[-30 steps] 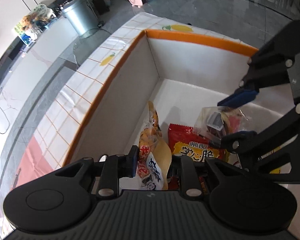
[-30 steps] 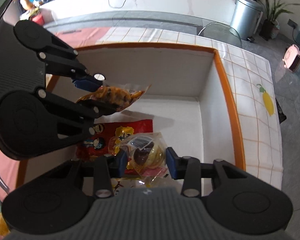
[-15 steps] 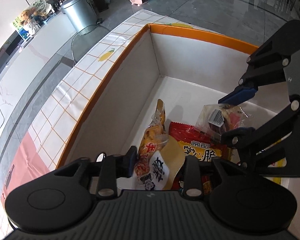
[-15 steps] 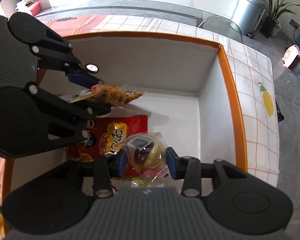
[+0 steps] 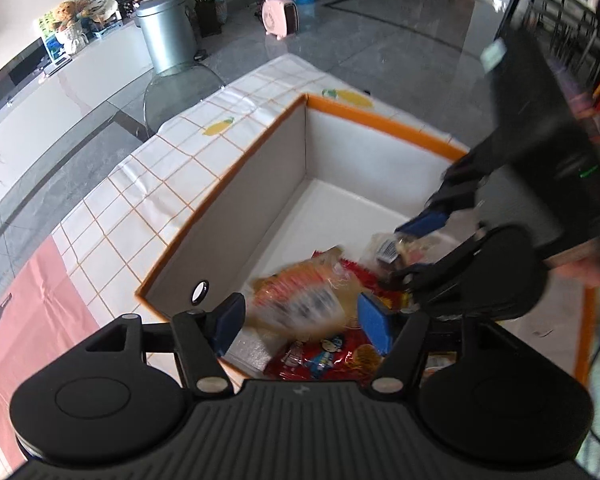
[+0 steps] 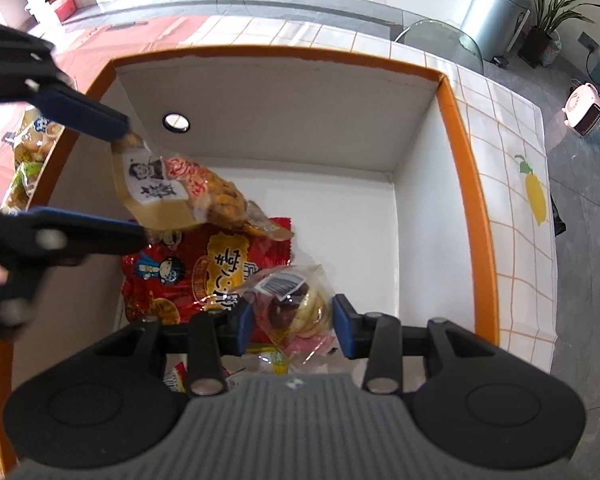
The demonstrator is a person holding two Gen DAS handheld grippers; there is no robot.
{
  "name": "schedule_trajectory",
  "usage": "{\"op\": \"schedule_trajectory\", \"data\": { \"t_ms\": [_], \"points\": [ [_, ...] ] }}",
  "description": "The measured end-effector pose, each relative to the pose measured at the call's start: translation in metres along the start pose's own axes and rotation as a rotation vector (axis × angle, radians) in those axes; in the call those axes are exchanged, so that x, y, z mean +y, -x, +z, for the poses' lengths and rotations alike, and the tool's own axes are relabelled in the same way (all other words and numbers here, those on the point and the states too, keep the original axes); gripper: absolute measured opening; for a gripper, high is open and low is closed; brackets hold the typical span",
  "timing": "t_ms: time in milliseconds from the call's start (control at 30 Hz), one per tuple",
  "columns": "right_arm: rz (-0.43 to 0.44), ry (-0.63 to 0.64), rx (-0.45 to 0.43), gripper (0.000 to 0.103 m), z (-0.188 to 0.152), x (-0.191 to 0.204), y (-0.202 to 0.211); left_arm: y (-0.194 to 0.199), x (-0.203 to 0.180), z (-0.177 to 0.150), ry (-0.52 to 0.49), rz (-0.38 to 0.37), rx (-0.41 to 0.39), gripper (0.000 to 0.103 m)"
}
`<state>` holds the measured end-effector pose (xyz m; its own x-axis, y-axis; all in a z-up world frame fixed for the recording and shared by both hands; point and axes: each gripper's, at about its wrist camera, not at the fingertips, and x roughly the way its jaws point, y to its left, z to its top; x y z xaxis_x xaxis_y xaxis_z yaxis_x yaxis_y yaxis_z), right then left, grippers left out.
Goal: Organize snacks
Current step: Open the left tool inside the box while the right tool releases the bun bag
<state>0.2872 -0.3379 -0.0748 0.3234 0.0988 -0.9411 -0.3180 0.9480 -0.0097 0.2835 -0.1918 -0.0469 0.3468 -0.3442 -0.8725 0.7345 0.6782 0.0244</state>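
Note:
An orange-rimmed white box (image 5: 380, 120) (image 6: 456, 160) holds a red snack bag (image 6: 204, 272) (image 5: 324, 356) flat on its floor. A tan and orange snack bag (image 6: 180, 192) (image 5: 304, 300) lies tilted above the red one, blurred in the left wrist view. It sits between the blue pads of my left gripper (image 5: 300, 320) (image 6: 130, 182). Those jaws are opening, and the pads stand clear of the bag's sides. My right gripper (image 6: 292, 320) (image 5: 404, 250) is shut on a clear pastry packet (image 6: 296, 308) (image 5: 392, 244) with a barcode label, low inside the box.
The box stands on a checked tablecloth with lemon prints (image 5: 160, 184). More snack packs (image 6: 28, 148) lie outside the box's left wall. A metal bin (image 5: 166, 32) and a pink heater (image 5: 280, 16) stand on the floor beyond. The box's far half has bare floor.
My left gripper has opened and pulled up and back, letting go of the tan bag, which now tips onto the red bag. My right gripper has stayed put with its packet.

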Motion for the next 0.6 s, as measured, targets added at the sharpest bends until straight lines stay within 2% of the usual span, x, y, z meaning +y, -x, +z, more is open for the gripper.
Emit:
{"op": "schedule_trajectory", "data": {
  "t_ms": [233,300,500,600],
  "points": [
    [-0.021,-0.009,0.014,0.039,0.008,0.004,-0.007,0.021,0.011,-0.001,0.077,0.015,-0.048,0.076],
    [-0.019,-0.027,0.018,0.039,0.009,0.002,-0.008,0.026,0.014,-0.003,0.099,0.028,-0.051,0.076],
    [-0.085,-0.005,0.037,0.04,0.01,0.006,-0.015,0.038,0.02,-0.015,0.123,0.056,-0.05,0.076],
    [-0.097,-0.018,0.035,0.045,0.01,0.007,-0.014,0.045,0.021,-0.022,0.128,0.069,-0.046,0.076]
  ]
}}
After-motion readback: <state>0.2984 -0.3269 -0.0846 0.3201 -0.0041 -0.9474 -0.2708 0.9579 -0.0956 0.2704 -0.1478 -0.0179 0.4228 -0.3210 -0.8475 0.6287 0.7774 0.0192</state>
